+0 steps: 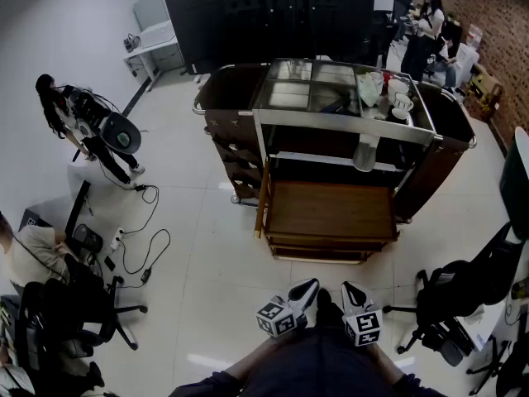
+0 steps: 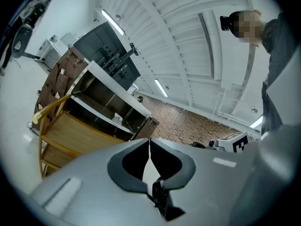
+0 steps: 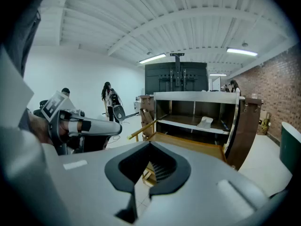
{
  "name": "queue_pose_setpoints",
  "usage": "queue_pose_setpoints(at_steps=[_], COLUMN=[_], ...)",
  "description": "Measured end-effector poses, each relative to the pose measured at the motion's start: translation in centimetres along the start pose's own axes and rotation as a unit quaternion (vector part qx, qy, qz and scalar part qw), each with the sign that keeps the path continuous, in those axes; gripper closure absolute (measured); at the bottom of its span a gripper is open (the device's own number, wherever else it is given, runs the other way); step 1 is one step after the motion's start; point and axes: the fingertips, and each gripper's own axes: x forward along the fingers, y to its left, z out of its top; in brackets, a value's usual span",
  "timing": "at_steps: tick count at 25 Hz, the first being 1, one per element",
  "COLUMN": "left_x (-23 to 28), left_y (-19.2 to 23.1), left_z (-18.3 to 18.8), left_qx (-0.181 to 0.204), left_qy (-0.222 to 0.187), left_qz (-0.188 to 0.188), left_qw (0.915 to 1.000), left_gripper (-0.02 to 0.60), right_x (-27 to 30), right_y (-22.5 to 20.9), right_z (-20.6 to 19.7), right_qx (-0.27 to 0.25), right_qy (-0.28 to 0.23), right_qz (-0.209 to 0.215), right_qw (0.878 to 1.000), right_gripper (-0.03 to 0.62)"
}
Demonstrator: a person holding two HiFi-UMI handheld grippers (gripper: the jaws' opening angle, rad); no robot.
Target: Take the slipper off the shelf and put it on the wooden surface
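Head view: the service cart (image 1: 240, 131) stands at 12 o'clock from the person, well apart. The white slipper (image 1: 365, 154) lies on the cart's middle shelf (image 1: 314, 159), toward its 3 o'clock end. The wooden surface (image 1: 331, 209) juts out below the shelf and is bare. The left gripper (image 1: 307, 286) and right gripper (image 1: 348, 289) sit side by side at 6 o'clock, close to the body, neither near the cart. Left gripper view: the jaws are clenched, tips meeting, with nothing between them. The wooden surface (image 2: 80, 133) shows at 9 o'clock; a pale object on the shelf may be the slipper but is too small to confirm. Right gripper view: the jaws are likewise clenched on nothing. The slipper (image 3: 205, 122) sits at 2 o'clock on the shelf, above the wooden surface (image 3: 188, 144). Assessment: the task is not begun, and the approach is the step in hand. Recommended: close on the cart, part one gripper's jaws before reaching the shelf, enter level beneath the top deck, grip the slipper across one edge, and lift it clear of the shelf lip before lowering. Not determined: which way the toe points and what lies in the dark shelf back. The person's torso cuts off both gripper bodies.
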Motion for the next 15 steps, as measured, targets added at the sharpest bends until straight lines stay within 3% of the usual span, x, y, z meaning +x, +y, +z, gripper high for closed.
queue_pose_setpoints(at_steps=[3,5,8,15], left_x=[1.0,2.0,3.3,9.7], left_y=[0.0,0.7,1.9,4.0], left_z=[-0.4,0.1,0.6,1.8], left_qx=[-0.006,-0.009,-0.014,-0.002], left_qy=[0.008,0.007,0.007,0.017], left_qz=[-0.001,0.003,0.011,0.030], left_qw=[0.9999,0.9999,0.9998,0.9994], left_gripper=[0.566,0.566,0.566,0.521], right_x=[0.4,1.5,3.7,10.1], right_y=[-1.3,-2.6,-5.1,-16.0], right_z=[-0.1,-0.6,-0.6,1.5], right_qx=[0.011,0.021,0.032,0.040], right_qy=[0.011,0.018,0.027,0.026], right_qz=[0.001,0.006,0.007,0.007], right_qw=[1.000,1.000,0.999,0.999], right_gripper=[0.591,0.542,0.532,0.507])
